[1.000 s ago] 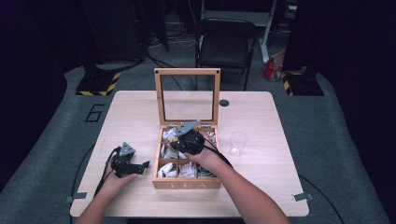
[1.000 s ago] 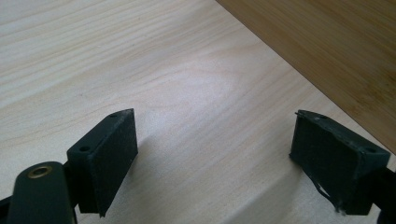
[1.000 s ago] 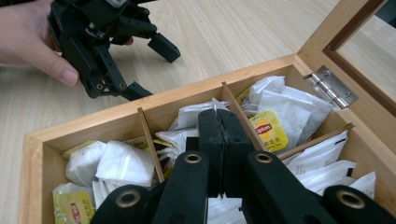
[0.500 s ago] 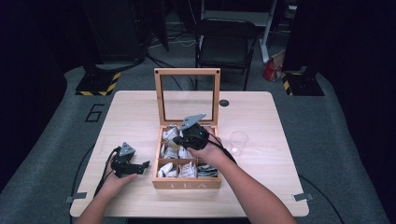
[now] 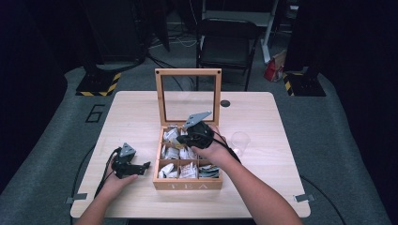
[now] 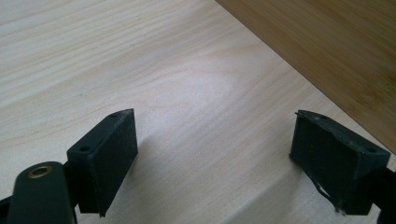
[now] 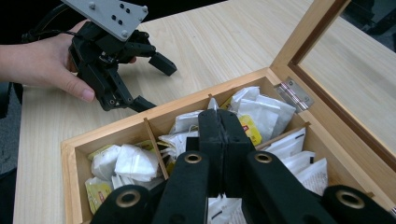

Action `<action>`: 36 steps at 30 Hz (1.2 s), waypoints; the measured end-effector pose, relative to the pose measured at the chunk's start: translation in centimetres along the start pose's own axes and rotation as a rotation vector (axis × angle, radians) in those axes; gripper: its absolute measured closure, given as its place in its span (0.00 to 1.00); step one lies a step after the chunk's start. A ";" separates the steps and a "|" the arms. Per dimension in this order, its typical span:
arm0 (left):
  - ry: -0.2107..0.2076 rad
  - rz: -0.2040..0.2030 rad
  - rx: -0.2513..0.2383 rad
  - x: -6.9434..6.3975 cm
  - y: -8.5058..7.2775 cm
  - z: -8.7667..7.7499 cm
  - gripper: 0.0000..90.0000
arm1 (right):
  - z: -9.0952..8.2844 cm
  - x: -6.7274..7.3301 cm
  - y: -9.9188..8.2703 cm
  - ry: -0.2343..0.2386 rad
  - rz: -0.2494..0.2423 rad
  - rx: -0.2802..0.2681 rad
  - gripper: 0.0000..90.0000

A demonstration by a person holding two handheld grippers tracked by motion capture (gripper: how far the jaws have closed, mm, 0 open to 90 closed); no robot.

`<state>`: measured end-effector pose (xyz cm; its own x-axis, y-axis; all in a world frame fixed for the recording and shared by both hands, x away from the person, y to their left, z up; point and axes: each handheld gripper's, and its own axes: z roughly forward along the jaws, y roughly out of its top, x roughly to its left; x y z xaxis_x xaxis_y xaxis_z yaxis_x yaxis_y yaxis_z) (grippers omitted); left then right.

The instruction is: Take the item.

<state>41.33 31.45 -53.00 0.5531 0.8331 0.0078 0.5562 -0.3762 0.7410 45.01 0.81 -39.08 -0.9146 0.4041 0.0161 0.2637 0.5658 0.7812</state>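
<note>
Above the tea box (image 5: 187, 185) at frame centre, the right gripper (image 7: 219, 122) has risen, jaws pressed together, holding nothing visible.
Lower left, the left gripper (image 5: 141, 168) rests unmoved, jaws wide and empty, on the pale wooden table (image 5: 136, 112); a dark chair (image 5: 227, 47) stands behind.

— What's around me here?
— I sit at a pale wooden table (image 5: 281, 117) on grey carpet (image 5: 56, 140). Beyond it stands a black chair (image 5: 227, 47).
— And the light?
— Dark room; yellow-black striped bases (image 5: 101, 84) at both sides.
</note>
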 end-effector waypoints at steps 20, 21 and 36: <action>0.000 0.000 0.000 0.0 0.0 0.0 0.16 | -4.6 -1.8 -1.2 -0.053 0.053 -0.034 1.00; -0.001 0.001 0.000 0.0 0.0 0.0 0.16 | -4.8 -1.9 -1.3 -0.055 0.053 -0.037 1.00; -0.005 0.001 -0.003 0.0 0.0 0.0 0.16 | -8.1 -3.5 -2.7 -0.112 0.093 -0.049 1.00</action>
<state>41.31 31.45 -53.02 0.5566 0.8307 0.0056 0.5538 -0.3761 0.7429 45.00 -7.89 -36.20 -0.8461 0.5325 0.0224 0.3282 0.4874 0.8091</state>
